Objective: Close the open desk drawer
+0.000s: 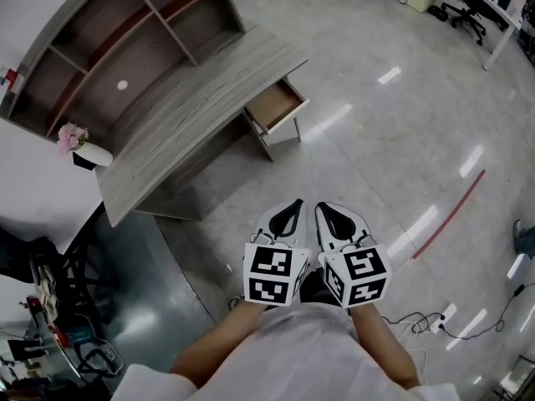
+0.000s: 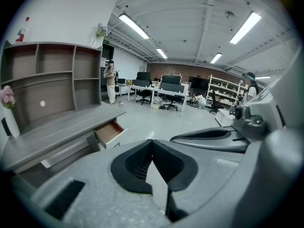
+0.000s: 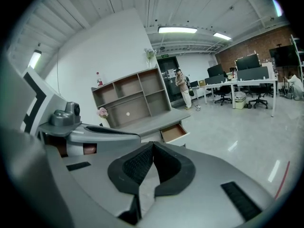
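Note:
The grey wood desk (image 1: 180, 111) stands on the far side of the floor, and its drawer (image 1: 276, 107) at the right end is pulled out, showing a brown inside. The drawer also shows in the left gripper view (image 2: 110, 133) and the right gripper view (image 3: 174, 133), some way ahead. My left gripper (image 1: 298, 204) and right gripper (image 1: 320, 209) are side by side over bare floor, well short of the desk. Both point toward it. In each gripper view the jaws meet at the tip, left gripper (image 2: 152, 141) and right gripper (image 3: 153, 144), with nothing between them.
A shelf unit (image 1: 125, 32) stands on the desk, with a white vase of pink flowers (image 1: 84, 150) at its left end. A red line (image 1: 451, 214) and cables (image 1: 426, 320) lie on the floor to the right. A person (image 2: 110, 80) stands far off by office desks and chairs.

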`<state>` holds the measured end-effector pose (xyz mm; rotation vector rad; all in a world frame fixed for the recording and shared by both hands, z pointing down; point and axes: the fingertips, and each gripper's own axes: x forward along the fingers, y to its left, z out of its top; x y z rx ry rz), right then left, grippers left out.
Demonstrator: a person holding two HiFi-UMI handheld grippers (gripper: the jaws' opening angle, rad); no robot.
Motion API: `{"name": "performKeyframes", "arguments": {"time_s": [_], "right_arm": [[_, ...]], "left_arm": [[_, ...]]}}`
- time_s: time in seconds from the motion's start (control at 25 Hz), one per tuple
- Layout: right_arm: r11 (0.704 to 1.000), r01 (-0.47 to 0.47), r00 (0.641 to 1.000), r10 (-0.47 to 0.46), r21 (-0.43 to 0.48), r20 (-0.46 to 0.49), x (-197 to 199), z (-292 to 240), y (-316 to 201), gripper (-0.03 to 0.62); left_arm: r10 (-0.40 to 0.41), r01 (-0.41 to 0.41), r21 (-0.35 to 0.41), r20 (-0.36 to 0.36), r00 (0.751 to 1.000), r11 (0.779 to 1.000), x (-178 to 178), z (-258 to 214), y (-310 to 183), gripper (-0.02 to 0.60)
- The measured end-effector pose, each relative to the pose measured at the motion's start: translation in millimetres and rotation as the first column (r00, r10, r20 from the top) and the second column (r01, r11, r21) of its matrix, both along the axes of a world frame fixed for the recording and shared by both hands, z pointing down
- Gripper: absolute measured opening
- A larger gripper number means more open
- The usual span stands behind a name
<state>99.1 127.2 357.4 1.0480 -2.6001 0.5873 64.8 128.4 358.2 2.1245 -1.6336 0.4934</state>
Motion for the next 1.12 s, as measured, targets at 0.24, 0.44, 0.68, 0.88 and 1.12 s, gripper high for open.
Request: {"name": "performKeyframes", "arguments": {"time_s": [0.24,0.44,0.68,0.88,1.12], "right_arm": [[0.999,0.033,0.999,-0.033,0.001,0.022,8.4,-3.1,-35.5,0.002],[0.998,0.070,0.997,-0.070,0.007,0.027,-0.1,-0.9,-49.3,0.002],[0.995,0.099,0.995,-0.099,0.015,0.028,-18.7,4.0,-65.3,0.002],[0.992,0.122,0.992,-0.122,0.014,0.024,-41.7,15.0,-83.0,0.002],[0.992,0.122,0.992,-0.122,-0.018,0.021,-79.2,37.0,-121.2,0.002]], "left_arm": [[-0.056,0.056,0.008,0.021,0.998,0.998,-0.8,-5.2,-32.7,0.003],[-0.132,0.132,0.008,0.022,0.991,0.991,-23.9,-2.7,-38.6,0.003],[-0.170,0.170,0.006,0.003,0.985,0.985,-40.1,4.1,-51.9,0.003],[-0.197,0.197,0.016,-0.003,0.980,0.980,-70.2,9.9,-70.2,0.003],[-0.223,0.223,-0.002,-0.022,0.974,0.975,-120.3,23.1,-104.7,0.003]]}}
